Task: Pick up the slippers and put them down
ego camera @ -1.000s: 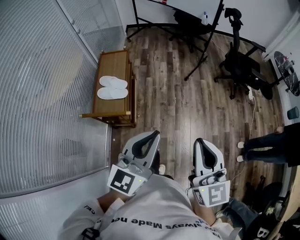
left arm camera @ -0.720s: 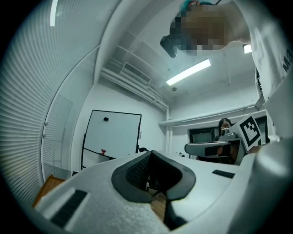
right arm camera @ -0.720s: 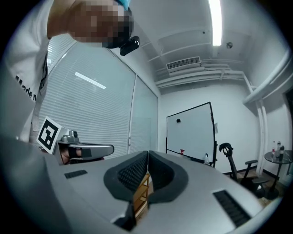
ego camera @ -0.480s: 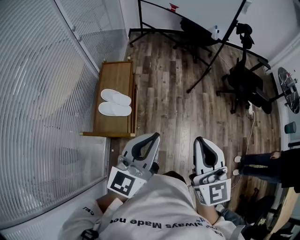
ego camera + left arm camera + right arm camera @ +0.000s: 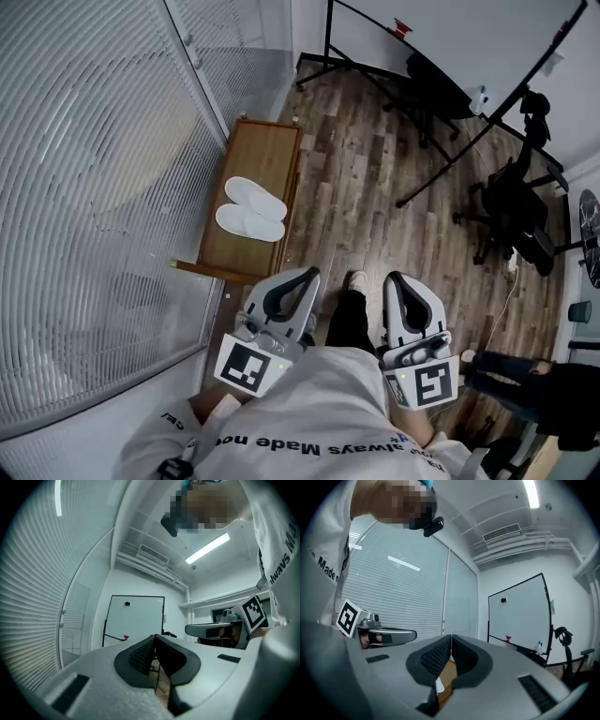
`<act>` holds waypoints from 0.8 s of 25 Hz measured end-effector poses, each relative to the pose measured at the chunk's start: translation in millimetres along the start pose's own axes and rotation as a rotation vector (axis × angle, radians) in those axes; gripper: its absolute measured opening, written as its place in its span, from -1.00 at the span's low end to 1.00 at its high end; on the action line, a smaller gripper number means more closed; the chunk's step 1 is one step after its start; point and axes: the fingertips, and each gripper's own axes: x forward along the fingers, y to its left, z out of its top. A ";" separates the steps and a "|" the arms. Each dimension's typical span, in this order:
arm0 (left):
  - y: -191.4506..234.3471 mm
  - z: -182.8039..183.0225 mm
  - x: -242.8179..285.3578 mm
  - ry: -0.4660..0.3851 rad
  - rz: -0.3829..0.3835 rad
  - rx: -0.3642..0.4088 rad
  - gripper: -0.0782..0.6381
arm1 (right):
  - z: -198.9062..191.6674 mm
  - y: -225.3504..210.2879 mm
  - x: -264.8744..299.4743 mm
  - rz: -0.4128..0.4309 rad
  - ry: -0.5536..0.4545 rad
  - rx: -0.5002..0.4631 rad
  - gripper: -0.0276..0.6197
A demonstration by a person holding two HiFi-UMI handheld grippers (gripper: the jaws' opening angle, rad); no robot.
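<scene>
A pair of white slippers lies side by side on a low wooden bench against the ribbed wall. My left gripper is held level just short of the bench's near end, its jaws shut with nothing between them. My right gripper hangs over the wood floor to the right, also shut and empty. In the left gripper view the left gripper has its pads meeting at the tips. In the right gripper view, wood of the bench shows through the gap below the right gripper.
A ribbed glass wall runs along the left. A whiteboard on a black stand, a slanted black pole and an office chair stand at the back right. Another person's legs are at the lower right.
I have walked forward: the bench and slippers have come closer and now sit just ahead of the left gripper. Both grippers stay shut and side by side.
</scene>
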 end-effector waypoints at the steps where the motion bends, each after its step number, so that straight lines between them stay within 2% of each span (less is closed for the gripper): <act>1: 7.1 0.7 3.8 -0.006 0.024 -0.001 -0.75 | -0.5 -2.4 9.5 0.022 -0.002 0.001 -0.87; 5: 37.9 1.4 18.7 -0.009 0.127 0.009 -0.75 | -2.5 -12.6 51.5 0.112 -0.008 0.002 -0.87; 9: 72.5 -0.4 34.9 -0.025 0.272 -0.002 -0.75 | -4.6 -25.8 96.0 0.223 -0.013 -0.006 -0.87; 12: 92.5 -4.6 61.1 -0.024 0.356 0.005 -0.75 | -10.5 -43.7 135.6 0.319 -0.009 0.002 -0.87; 17: 129.9 -11.7 111.1 0.011 0.513 -0.059 -0.75 | -16.1 -76.8 201.6 0.477 0.024 0.022 -0.87; 20: 142.1 -4.7 140.7 0.008 0.606 -0.054 -0.75 | -14.9 -102.4 233.6 0.568 0.035 0.032 -0.87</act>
